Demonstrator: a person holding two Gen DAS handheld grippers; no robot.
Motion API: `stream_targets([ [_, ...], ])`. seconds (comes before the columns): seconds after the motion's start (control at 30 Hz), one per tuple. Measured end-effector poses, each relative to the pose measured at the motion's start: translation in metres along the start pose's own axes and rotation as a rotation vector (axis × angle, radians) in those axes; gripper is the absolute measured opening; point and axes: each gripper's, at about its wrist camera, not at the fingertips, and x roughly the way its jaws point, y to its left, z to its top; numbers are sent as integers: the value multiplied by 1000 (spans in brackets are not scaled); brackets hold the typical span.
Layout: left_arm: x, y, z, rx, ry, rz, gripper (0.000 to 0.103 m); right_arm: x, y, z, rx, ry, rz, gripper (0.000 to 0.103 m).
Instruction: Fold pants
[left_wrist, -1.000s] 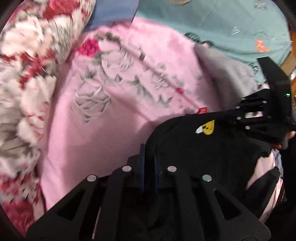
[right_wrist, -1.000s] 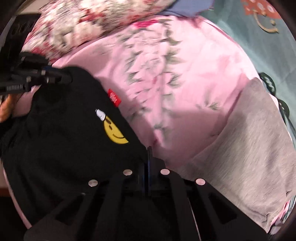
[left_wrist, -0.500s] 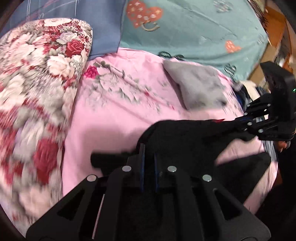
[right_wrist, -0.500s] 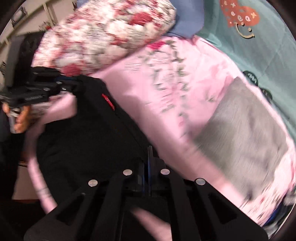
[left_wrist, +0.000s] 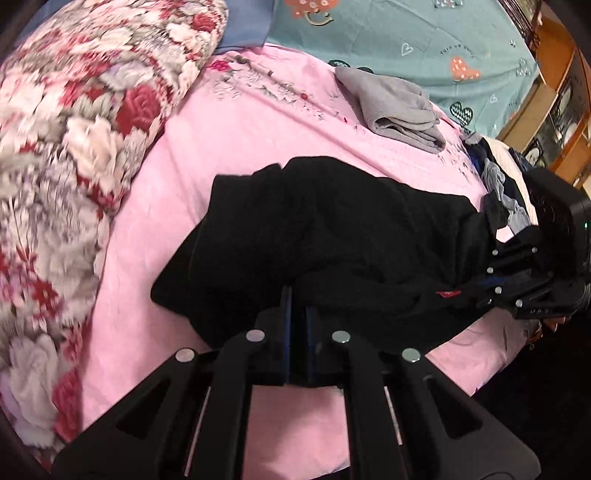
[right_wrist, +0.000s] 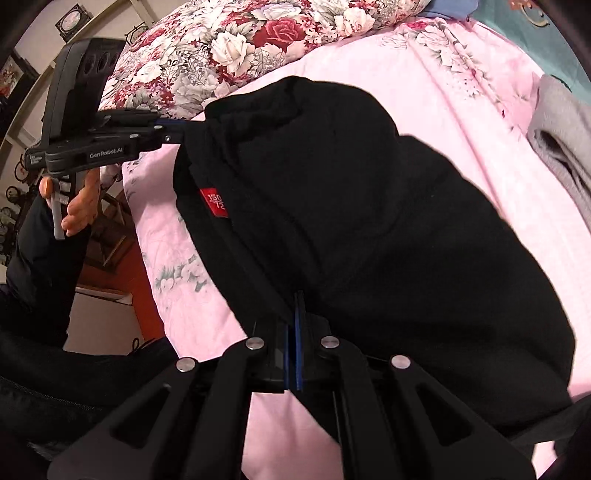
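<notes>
Across the pink bed sheet the black pants hang stretched, left gripper and right gripper each pinched tight on an edge. Legs are bunched and hard to make out; the grey folded garment sits upper right.

Black pants: dark, soft fabric, bunched and partly folded over itself, lying across the pink bed sheet; near edge lifted clear of the bed; red size tag visible by the waistband
</notes>
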Motion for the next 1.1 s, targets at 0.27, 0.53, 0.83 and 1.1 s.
stream_targets([
  [0.27, -18, 6, 0, -26, -79, 27, 6, 18, 20, -4, -18, 14, -8, 3],
  [0.53, -9, 22, -12, -19, -23, 86, 10, 25, 45, 8, -74, 9, 43, 3],
  [0.83, -35, 35, -36, -144, -121, 10, 74, 41, 41, 8, -52, 68, 65, 16],
  [1.1, -81, -2, -10, -154, -272, -47, 76, 4, 50, 1, -77, 18, 130, 44],
])
